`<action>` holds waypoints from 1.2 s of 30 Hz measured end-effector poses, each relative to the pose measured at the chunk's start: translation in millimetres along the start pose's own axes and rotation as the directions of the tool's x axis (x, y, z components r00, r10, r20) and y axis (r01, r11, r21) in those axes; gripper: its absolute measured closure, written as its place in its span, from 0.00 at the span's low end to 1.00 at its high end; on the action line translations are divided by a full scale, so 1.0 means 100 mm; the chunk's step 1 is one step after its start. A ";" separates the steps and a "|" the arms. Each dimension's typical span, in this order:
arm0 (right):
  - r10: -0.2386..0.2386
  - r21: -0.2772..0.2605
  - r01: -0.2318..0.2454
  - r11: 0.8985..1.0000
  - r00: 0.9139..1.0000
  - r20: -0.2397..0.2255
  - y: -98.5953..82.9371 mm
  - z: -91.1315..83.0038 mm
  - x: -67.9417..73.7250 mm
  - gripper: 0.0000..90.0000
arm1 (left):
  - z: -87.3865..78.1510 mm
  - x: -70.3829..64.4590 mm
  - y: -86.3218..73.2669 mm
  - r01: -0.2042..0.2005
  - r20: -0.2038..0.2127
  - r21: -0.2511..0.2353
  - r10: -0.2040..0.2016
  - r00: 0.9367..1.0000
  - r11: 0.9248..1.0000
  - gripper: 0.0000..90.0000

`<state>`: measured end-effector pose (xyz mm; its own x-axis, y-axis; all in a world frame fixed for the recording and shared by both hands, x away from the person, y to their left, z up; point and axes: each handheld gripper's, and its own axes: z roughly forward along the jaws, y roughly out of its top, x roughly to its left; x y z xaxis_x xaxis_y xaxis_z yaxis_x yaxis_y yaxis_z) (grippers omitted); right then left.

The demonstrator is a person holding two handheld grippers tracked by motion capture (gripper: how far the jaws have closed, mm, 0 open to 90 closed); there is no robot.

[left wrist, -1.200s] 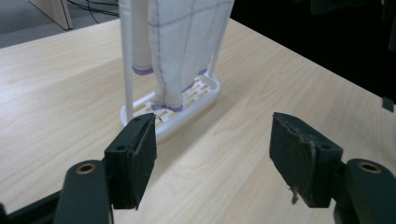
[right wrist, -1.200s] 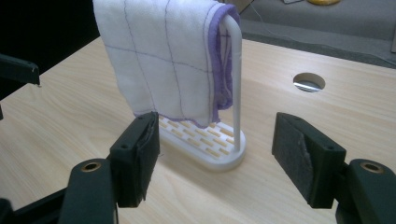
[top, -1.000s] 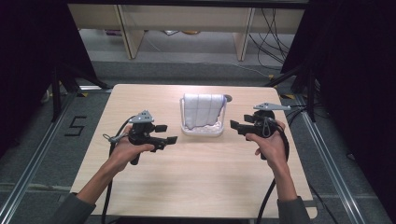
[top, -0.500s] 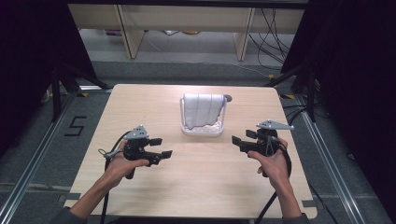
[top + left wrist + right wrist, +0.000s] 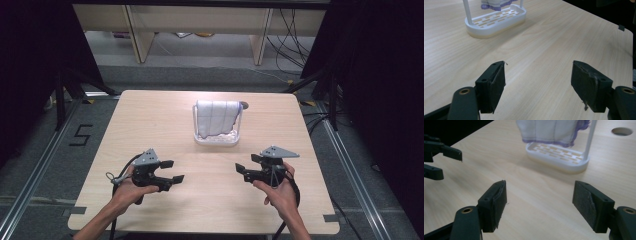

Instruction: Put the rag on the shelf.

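Observation:
A white cloth with a purple hem (image 5: 216,118) hangs over a white rack with a slotted base (image 5: 217,139) at the middle of the table. The rack base (image 5: 496,21) shows at the top of the left gripper view, and the cloth (image 5: 552,131) over its base (image 5: 557,156) at the top of the right gripper view. My left gripper (image 5: 170,171) is held low at the near left, open and empty. My right gripper (image 5: 246,165) is held at the near right, open too, with nothing between its jaws. The left gripper (image 5: 441,160) also shows at the left of the right gripper view.
The light wooden table (image 5: 150,125) has a round hole (image 5: 244,105) behind the rack, seen also as a hole (image 5: 622,131) in the right gripper view. Metal rails run along both sides of the table. Shelving and cables stand beyond its far edge.
Both grippers have drawn back from beside the rack toward the near edge of the table. They stay open and empty. The cloth and rack have not moved.

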<state>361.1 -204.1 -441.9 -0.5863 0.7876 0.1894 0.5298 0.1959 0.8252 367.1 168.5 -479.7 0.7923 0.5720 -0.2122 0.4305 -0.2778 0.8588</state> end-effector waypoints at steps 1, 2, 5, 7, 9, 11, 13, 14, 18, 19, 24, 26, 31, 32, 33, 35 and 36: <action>0.003 0.015 -0.003 1.000 1.000 -0.013 -0.03 0.01 0.02 0.32 | 0.00 -0.01 -0.03 -0.004 0.007 0.011 0.004 1.000 1.000 0.30; -0.007 0.018 0.007 1.000 1.000 -0.015 -0.05 0.02 0.04 0.32 | 0.01 -0.02 -0.05 -0.011 -0.005 0.022 0.011 1.000 1.000 0.30; -0.028 0.031 0.028 0.999 0.999 -0.022 -0.12 0.06 0.09 0.31 | 0.02 -0.07 -0.10 -0.012 0.007 0.027 0.012 1.000 1.000 0.30; 0.010 0.062 -0.008 0.998 0.999 -0.032 -0.16 0.06 0.15 0.30 | 0.03 -0.10 -0.14 -0.038 0.009 0.029 0.038 0.999 0.999 0.30; -0.016 0.061 0.018 0.998 0.999 -0.042 -0.20 0.07 0.14 0.30 | 0.04 -0.14 -0.16 -0.058 0.010 0.041 0.058 0.998 0.997 0.30; -0.015 0.069 0.018 0.997 0.999 -0.042 -0.24 0.08 0.18 0.29 | 0.04 -0.17 -0.18 -0.071 0.014 0.046 0.070 0.997 0.996 0.30; -0.058 0.074 0.060 0.995 0.998 -0.027 -0.28 0.08 0.19 0.28 | 0.04 -0.21 -0.21 -0.071 0.016 0.048 0.071 0.997 0.996 0.30; -0.033 0.087 0.035 0.996 0.999 -0.024 -0.31 0.08 0.23 0.27 | 0.04 -0.22 -0.23 -0.080 0.022 0.057 0.078 0.997 0.995 0.29; -0.087 0.105 0.089 0.990 0.996 -0.023 -0.37 0.07 0.27 0.25 | 0.06 -0.29 -0.32 -0.082 0.021 0.056 0.081 0.997 0.995 0.29; -0.098 0.110 0.100 0.989 0.995 -0.019 -0.38 0.07 0.29 0.24 | 0.06 -0.30 -0.33 -0.089 0.027 0.068 0.087 0.996 0.994 0.29; -0.110 0.134 0.113 0.985 0.994 -0.029 -0.47 0.05 0.37 0.24 | 0.05 -0.40 -0.40 -0.126 0.023 0.092 0.125 0.992 0.988 0.28; -0.123 0.152 0.124 0.981 0.992 -0.016 -0.52 0.04 0.39 0.24 | 0.05 -0.43 -0.42 -0.138 0.021 0.080 0.136 0.990 0.987 0.28; -0.112 0.168 0.116 0.979 0.993 -0.035 -0.63 0.02 0.41 0.24 | 0.02 -0.49 -0.45 -0.152 0.028 0.079 0.150 0.988 0.985 0.27; -0.122 0.164 0.125 0.979 0.992 -0.029 -0.65 0.01 0.42 0.24 | 0.00 -0.52 -0.45 -0.140 0.025 0.094 0.138 0.990 0.986 0.27; -0.110 0.173 0.114 0.978 0.993 -0.033 -0.66 -0.01 0.43 0.23 | -0.01 -0.52 -0.46 -0.161 0.037 0.097 0.158 0.987 0.982 0.27; -0.119 0.174 0.124 0.977 0.992 -0.042 -0.69 -0.02 0.45 0.23 | 0.00 -0.54 -0.48 -0.152 0.039 0.090 0.149 0.988 0.984 0.27; -0.128 0.178 0.131 0.975 0.991 -0.028 -0.70 -0.03 0.46 0.22 | -0.02 -0.52 -0.48 -0.173 0.049 0.120 0.168 0.985 0.978 0.27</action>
<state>295.2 -183.8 -489.4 -0.6661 0.7395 0.0973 0.5493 0.3980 0.7348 304.4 153.2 -508.9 0.8737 0.4787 -0.0871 0.3357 -0.4635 0.8201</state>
